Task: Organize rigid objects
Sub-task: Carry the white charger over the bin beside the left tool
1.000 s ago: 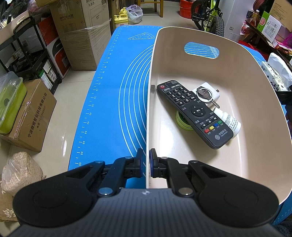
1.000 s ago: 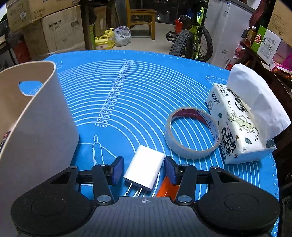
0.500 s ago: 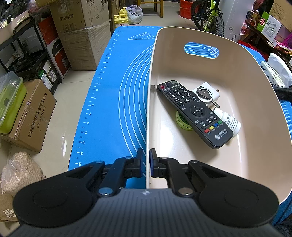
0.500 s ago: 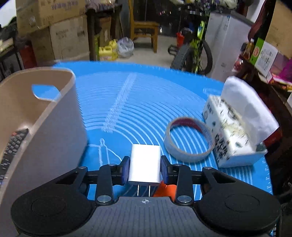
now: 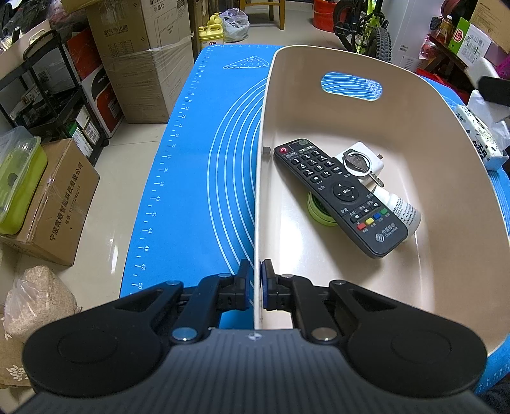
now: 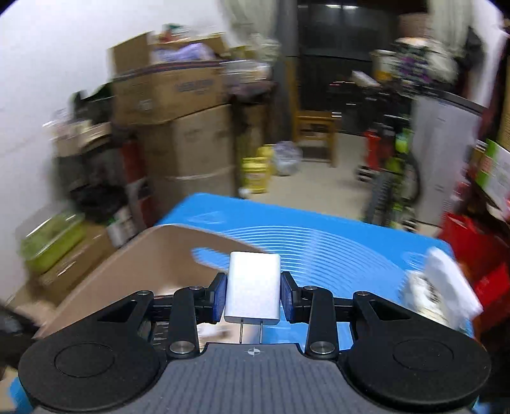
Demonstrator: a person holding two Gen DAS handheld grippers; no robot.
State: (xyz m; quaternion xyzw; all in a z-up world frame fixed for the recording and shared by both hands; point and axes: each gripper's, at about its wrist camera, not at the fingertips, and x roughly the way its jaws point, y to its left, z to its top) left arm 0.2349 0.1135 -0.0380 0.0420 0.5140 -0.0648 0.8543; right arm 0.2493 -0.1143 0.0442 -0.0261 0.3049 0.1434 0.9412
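Observation:
My left gripper (image 5: 255, 286) is shut on the near left rim of a beige basket (image 5: 446, 197) that stands on a blue mat (image 5: 204, 165). Inside lie a black remote (image 5: 338, 194), a white plug with a key on it (image 5: 360, 159), a green tape roll (image 5: 318, 207) and a white bottle (image 5: 404, 211). My right gripper (image 6: 253, 296) is shut on a white charger (image 6: 253, 289), prongs toward the camera, held in the air above the basket's right side (image 6: 143, 264). The right wrist view is motion-blurred.
A tissue pack (image 5: 481, 137) lies right of the basket on the mat; it also shows in the right wrist view (image 6: 443, 286). Cardboard boxes (image 5: 143, 60) and a shelf stand on the floor to the left. A bicycle (image 5: 366, 28) stands beyond the table.
My right gripper closed on the white charger, lifted it off the mat and swung it up and left toward the basket. The left gripper and basket have not moved.

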